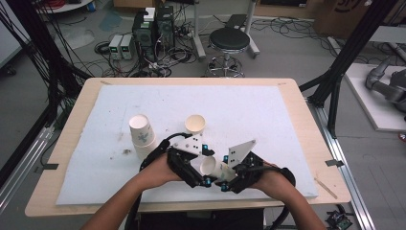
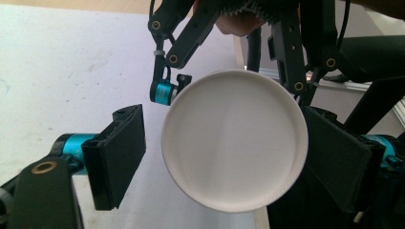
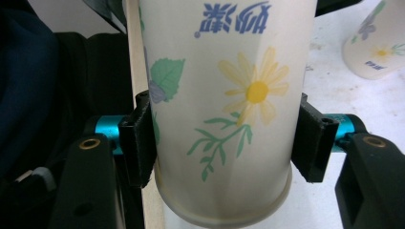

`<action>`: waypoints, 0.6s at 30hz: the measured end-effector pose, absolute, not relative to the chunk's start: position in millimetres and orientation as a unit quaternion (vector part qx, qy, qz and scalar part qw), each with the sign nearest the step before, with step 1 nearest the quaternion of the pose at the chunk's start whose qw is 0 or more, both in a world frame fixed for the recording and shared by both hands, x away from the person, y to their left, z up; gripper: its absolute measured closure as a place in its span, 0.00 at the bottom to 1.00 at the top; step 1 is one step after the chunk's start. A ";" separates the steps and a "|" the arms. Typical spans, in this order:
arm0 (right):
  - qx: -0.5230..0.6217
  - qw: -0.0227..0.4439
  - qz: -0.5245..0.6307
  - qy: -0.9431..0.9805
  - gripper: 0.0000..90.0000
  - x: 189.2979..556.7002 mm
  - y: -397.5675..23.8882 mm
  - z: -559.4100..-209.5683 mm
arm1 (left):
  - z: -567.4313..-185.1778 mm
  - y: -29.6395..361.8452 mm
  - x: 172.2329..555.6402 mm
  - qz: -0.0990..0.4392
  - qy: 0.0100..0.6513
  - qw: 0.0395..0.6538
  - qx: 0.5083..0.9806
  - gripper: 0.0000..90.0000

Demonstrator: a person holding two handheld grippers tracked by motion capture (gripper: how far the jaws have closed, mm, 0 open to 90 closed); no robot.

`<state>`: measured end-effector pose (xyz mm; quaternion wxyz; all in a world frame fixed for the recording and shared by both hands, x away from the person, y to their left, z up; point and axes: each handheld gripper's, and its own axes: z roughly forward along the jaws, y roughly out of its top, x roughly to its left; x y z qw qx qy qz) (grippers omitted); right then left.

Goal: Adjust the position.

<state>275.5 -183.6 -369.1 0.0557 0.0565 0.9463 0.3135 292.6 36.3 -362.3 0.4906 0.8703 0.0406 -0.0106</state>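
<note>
A floral paper cup [image 1: 214,168] lies level above the front middle of the white mat [image 1: 268,120]. My right gripper [image 1: 229,175] is shut on it. In the right gripper view the pads [image 3: 139,143] press both sides of the cup [image 3: 224,95], rim end nearest the camera. My left gripper [image 1: 197,168] faces the cup's base. In the left gripper view the round white base [image 2: 234,140] sits between my left gripper's [image 2: 229,155] jaws. One pad [image 2: 119,152] stands clear of the base and the other lies close beside it, so this gripper is open.
An upside-down stack of floral cups [image 1: 142,135] stands left of centre on the mat, also seen as a cup [image 3: 377,43] in the right gripper view. An upright empty cup [image 1: 195,123] stands just behind my grippers. A stool [image 1: 229,43] and computer boxes [image 1: 152,28] sit beyond the wooden table [image 1: 72,120].
</note>
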 end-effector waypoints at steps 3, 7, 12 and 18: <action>0.053 0.057 0.302 0.950 0.40 275.4 -181.1 -371.2 | -363.0 35.4 292.9 -0.014 0.035 0.482 0.875 0.21; 0.052 0.051 0.290 0.954 0.40 275.0 -177.8 -372.7 | -364.8 33.8 293.1 -0.018 0.030 0.472 0.881 0.25; 0.054 0.050 0.268 0.961 0.40 275.0 -175.6 -374.9 | -366.5 32.7 293.9 -0.023 0.026 0.465 0.885 0.31; 0.055 0.041 0.257 0.964 0.40 275.6 -175.5 -376.4 | -368.2 31.8 295.5 -0.031 0.019 0.458 0.888 0.36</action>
